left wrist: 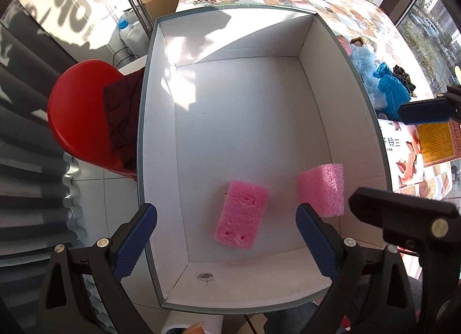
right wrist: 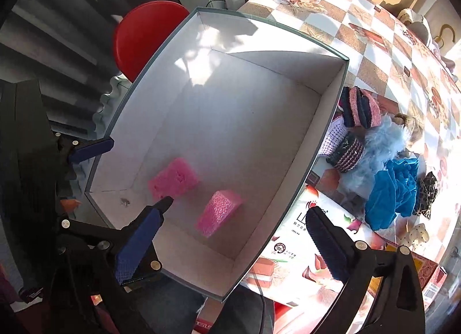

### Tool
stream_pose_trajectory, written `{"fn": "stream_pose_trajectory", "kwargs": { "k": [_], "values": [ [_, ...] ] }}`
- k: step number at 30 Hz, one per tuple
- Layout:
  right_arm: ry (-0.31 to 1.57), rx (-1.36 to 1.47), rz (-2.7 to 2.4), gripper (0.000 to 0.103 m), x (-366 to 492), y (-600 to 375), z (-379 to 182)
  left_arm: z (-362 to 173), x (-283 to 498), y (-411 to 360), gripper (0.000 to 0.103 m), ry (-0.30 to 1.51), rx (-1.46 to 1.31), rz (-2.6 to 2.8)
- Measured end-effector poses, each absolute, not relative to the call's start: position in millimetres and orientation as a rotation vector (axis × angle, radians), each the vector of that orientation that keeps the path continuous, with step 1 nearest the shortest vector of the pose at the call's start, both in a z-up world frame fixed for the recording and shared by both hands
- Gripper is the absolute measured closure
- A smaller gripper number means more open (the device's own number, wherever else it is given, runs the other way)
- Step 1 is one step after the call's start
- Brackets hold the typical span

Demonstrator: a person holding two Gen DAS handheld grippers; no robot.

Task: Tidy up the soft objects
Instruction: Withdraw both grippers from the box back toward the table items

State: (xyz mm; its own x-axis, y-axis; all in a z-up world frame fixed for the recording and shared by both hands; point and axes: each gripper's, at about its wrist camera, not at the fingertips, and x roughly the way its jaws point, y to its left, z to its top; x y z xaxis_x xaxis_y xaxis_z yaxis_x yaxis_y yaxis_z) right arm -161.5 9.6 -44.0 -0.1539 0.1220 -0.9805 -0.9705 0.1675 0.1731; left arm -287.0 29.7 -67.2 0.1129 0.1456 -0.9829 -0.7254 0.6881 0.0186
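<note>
A large white box point(left wrist: 357, 103) with a grey rim stands on the table; it also shows in the right wrist view point(right wrist: 325, 120). Two pink sponges lie on its floor: one flat point(left wrist: 242, 214) point(right wrist: 173, 179), one leaning near the right wall point(left wrist: 322, 188) point(right wrist: 219, 213). My left gripper point(left wrist: 226, 243) is open and empty above the box's near end. My right gripper point(right wrist: 233, 244) is open and empty over the box's near right rim. A heap of soft things lies right of the box: a blue cloth point(right wrist: 394, 189), pale blue fluff point(right wrist: 377, 146), knitted pieces point(right wrist: 360, 106).
A patterned tablecloth point(right wrist: 360, 37) covers the table. A tissue pack point(right wrist: 302, 253) lies by the box's near right side. A red chair point(left wrist: 75, 112) with a dark cloth point(left wrist: 121, 120) stands left of the box. A leopard-print piece point(right wrist: 426, 192) lies beside the blue cloth.
</note>
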Motion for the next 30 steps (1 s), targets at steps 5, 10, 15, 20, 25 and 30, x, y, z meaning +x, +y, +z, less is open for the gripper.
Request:
{"fn": "stream_pose_trajectory", "kwargs": {
  "k": [5,10,15,20,25,30],
  "values": [
    [1.385,-0.795,1.236,0.001,-143,7,-28,-54,-285,37,0.0,1.249,-0.593,0.663],
    [1.416,-0.665,1.232,0.001,-122,2,-7,-39,-276,43,0.0,1.227,-0.621,0.633],
    [1.378,-0.611,1.211,0.001,-112,-3,19,-33,-260,46,0.0,1.244,-0.659,0.589],
    [1.352,-0.546,1.193,0.001,-95,-17,39,-26,-237,43,0.0,1.272,-0.612,0.557],
    [1.357,-0.445,1.133,0.001,-66,-33,51,-15,-210,37,0.0,1.27,-0.53,0.525],
    [1.376,-0.387,1.068,0.001,-42,-51,54,-11,-192,29,0.0,1.271,-0.508,0.5]
  ]
}}
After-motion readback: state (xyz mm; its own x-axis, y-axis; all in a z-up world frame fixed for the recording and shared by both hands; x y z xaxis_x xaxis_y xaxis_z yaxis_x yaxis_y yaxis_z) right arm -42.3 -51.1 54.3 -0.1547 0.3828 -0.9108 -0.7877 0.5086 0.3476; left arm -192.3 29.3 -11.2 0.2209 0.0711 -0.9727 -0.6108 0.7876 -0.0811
